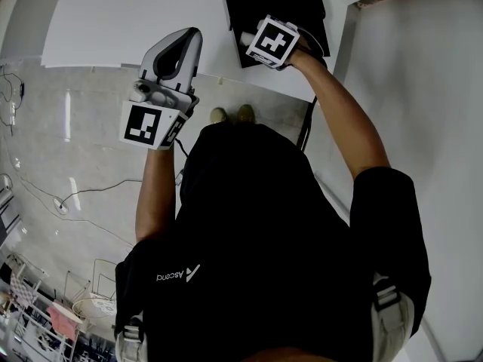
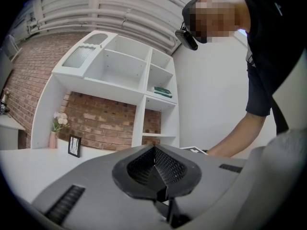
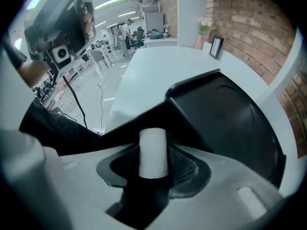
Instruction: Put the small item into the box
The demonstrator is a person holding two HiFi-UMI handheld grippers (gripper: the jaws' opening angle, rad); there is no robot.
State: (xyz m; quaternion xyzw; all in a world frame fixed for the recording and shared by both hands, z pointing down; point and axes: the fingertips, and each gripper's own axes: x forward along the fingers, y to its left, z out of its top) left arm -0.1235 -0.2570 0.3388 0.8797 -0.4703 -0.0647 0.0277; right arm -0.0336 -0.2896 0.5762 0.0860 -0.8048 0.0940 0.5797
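Fingers (image 2: 169, 166) of the left gripper (image 2: 155, 163), at 10 o'clock in the head view, are pressed together on nothing. Right gripper (image 3: 153, 169), at 12 o'clock, clamps a small white cylinder (image 3: 153, 150); the black box (image 3: 225, 114) lies at 2 o'clock from the cylinder, on the white table (image 3: 153, 71).

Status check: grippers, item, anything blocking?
Left gripper shut, empty. Right gripper shut on white cylinder, over the black box, not yet released. Nothing seen in the way.
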